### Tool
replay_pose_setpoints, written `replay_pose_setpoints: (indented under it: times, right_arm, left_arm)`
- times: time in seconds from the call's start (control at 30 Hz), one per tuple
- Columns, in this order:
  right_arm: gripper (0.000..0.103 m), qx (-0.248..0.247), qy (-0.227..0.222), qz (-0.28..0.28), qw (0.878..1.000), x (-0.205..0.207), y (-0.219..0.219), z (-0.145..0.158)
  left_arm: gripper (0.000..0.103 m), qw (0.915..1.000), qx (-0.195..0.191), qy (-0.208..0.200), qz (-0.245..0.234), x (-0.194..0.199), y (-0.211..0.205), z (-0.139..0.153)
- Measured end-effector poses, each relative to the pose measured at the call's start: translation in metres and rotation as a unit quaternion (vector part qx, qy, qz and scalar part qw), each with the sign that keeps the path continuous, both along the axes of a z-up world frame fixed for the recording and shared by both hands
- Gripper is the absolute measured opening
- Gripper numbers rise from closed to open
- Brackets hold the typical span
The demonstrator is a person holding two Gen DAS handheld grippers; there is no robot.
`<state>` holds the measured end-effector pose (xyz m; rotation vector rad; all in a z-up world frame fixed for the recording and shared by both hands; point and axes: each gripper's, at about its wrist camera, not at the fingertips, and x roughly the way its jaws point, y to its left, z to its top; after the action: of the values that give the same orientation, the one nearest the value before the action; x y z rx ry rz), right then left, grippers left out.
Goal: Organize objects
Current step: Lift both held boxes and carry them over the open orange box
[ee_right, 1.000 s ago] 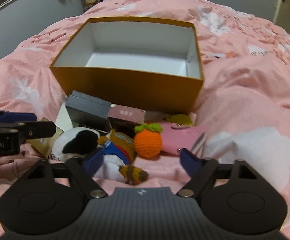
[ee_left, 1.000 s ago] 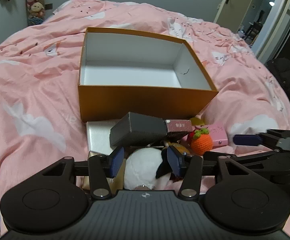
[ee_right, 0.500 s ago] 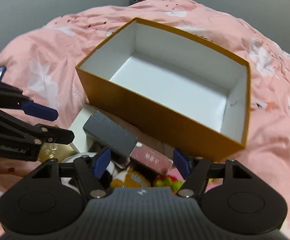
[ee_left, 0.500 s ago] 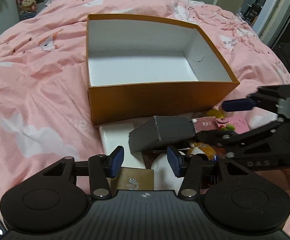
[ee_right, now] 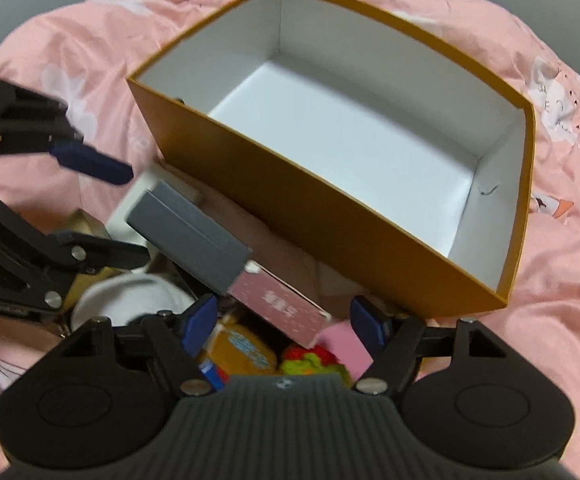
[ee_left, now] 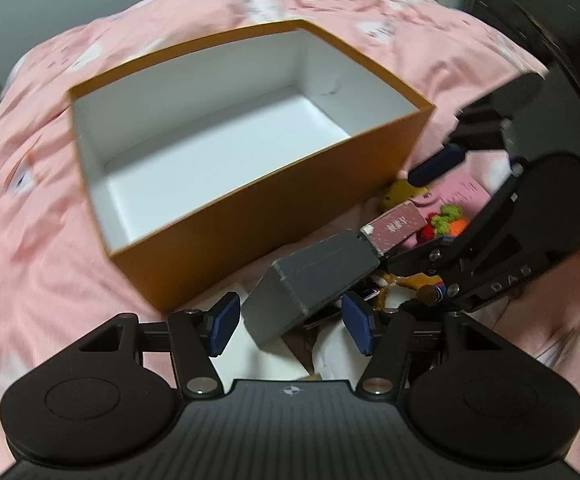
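With both grippers' jaws released around the grey rectangular box (ee_left: 313, 280) beside the empty orange cardboard box (ee_left: 274, 208), each should close squarely on opposite ends.

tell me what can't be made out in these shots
- White plush: right wrist view, mostly behind the left gripper.
- Orange knitted toy: left wrist view, partly behind the right gripper.
- Print on the pink box: motion blur, unreadable.
- Items under the grey box: covered.
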<state>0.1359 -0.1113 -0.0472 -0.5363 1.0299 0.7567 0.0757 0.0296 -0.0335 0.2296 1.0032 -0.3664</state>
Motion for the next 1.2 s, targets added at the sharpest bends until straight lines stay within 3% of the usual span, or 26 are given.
replay_pose_setpoints:
  times: [0.23, 0.37, 0.53, 0.63, 0.7, 0.8, 1.07, 1.2]
  right_arm:
    - [0.081, 0.004, 0.03, 0.005, 1.0, 0.015, -0.004, -0.019]
    - [0.08, 0.023, 0.036, 0.008, 0.999, 0.022, -0.006, -0.026]
    - [0.059, 0.056, 0.053, 0.016, 0.997, 0.027, -0.008, -0.03]
    - [0.055, 0.063, 0.046, 0.012, 0.997, 0.027, -0.01, -0.029]
    - [0.043, 0.069, 0.045, 0.002, 0.997, 0.028, -0.014, -0.026]
    - [0.034, 0.092, 0.05, -0.015, 0.994, 0.031, -0.023, -0.02]
    - [0.028, 0.122, 0.024, -0.023, 0.992, 0.027, -0.028, 0.005]
    - [0.026, 0.147, 0.027, -0.026, 0.988, 0.023, -0.042, 0.023]
  left_arm:
    - [0.071, 0.9972, 0.007, -0.007, -0.074, 0.012, -0.011, -0.012]
    - [0.071, 0.9973, -0.003, -0.009, -0.073, 0.015, -0.008, -0.014]
    - [0.059, 0.9973, -0.008, -0.011, -0.072, 0.011, -0.009, -0.014]
    - [0.056, 0.9981, 0.003, -0.02, -0.058, 0.006, -0.01, -0.012]
    - [0.05, 0.9991, -0.002, -0.028, -0.031, 0.004, -0.006, -0.008]
    - [0.045, 0.9982, -0.051, -0.028, 0.014, 0.004, 0.006, 0.003]
    - [0.044, 0.9874, -0.119, -0.062, 0.084, -0.018, 0.014, 0.031]
    - [0.044, 0.983, -0.131, -0.067, 0.11, -0.017, 0.026, 0.048]
